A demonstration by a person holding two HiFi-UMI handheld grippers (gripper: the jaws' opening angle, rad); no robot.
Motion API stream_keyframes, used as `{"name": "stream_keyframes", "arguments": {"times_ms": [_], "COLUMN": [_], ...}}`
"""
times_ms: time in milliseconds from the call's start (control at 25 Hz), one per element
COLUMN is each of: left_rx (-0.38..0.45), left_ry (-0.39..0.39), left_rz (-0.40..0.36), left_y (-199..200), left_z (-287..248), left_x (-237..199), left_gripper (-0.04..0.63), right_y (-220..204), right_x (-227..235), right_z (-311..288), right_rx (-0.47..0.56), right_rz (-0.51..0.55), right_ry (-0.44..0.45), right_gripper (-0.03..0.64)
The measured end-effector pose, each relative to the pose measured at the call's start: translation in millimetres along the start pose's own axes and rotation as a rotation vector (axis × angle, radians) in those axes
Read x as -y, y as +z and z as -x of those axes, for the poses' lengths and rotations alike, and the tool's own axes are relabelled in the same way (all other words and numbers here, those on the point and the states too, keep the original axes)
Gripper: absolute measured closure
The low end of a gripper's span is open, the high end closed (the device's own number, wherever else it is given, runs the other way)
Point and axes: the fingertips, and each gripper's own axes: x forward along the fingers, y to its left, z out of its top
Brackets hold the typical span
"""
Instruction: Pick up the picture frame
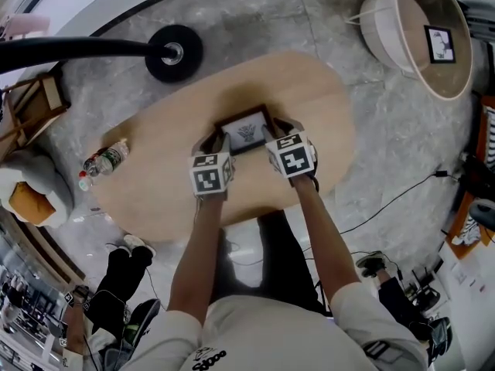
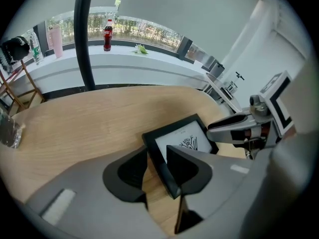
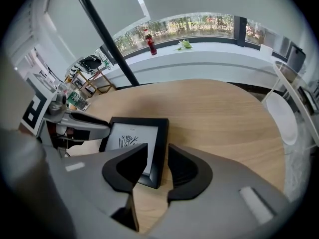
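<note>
A black picture frame [image 1: 247, 128] with a small drawing lies flat on the oval wooden table [image 1: 155, 184]. My left gripper [image 1: 213, 141] points down at the frame's left side. In the left gripper view its jaws stand apart astride the frame [image 2: 182, 138] edge, with a gap beside the outer jaw. My right gripper [image 1: 277, 134] is at the frame's right side. In the right gripper view its jaws straddle the right border of the frame [image 3: 132, 136] without pressing on it. Both grippers, left [image 2: 157, 168] and right [image 3: 158, 171], are open.
A plastic bottle [image 1: 104, 161] lies near the table's left end. A black lamp base [image 1: 174, 52] and pole stand beyond the far edge. A white chair [image 1: 421, 29] is at the upper right. Cables cross the floor on the right.
</note>
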Motion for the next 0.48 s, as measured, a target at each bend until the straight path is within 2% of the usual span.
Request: {"name": "stream_keyframes", "arguments": {"times_ms": [400,480], "left_rx": [-0.003,-0.004], "left_ry": [-0.029,-0.027], "left_rz": [0.073,0.082], "left_y": [-5,-4], "left_z": [-4,-4], "left_x": [-2,-2], "left_gripper": [0.486,0.488], "right_y": [-8,-8], "right_x": [5,4], "right_z": [-11,-12], "right_rx": [-0.009,-0.012], "right_rz": [-0.008,-0.008], "right_ry": [-0.008,-0.008], "right_gripper": [0.492,0.516]}}
